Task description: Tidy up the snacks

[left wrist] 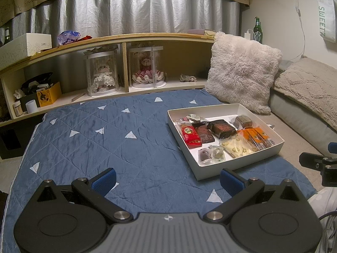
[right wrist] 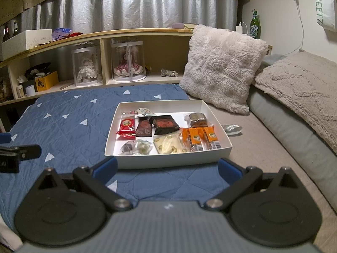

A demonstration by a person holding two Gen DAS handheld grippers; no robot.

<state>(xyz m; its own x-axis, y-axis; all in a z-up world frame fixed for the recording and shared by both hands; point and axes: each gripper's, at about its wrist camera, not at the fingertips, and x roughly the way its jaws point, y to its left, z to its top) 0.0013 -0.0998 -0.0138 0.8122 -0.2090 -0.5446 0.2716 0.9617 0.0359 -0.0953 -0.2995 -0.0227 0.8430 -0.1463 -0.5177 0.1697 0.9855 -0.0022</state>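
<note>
A shallow white box (right wrist: 168,160) sits on the blue quilt (right wrist: 69,126), holding several wrapped snacks. Among them are a red packet (right wrist: 126,126), a black packet (right wrist: 165,124), orange bars (right wrist: 200,138) and a pale yellow packet (right wrist: 167,145). My right gripper (right wrist: 166,167) hovers open just in front of the box's near wall, holding nothing. My left gripper (left wrist: 167,179) is open over the quilt, with the box (left wrist: 242,162) ahead to its right. A crumpled silver wrapper (right wrist: 231,129) lies outside the box on its right.
A fluffy white pillow (right wrist: 221,67) leans behind the box, and a beige blanket (right wrist: 299,88) lies along the right. A low wooden shelf (right wrist: 105,35) with boxed dolls runs across the back. A green bottle (right wrist: 255,26) stands in the corner.
</note>
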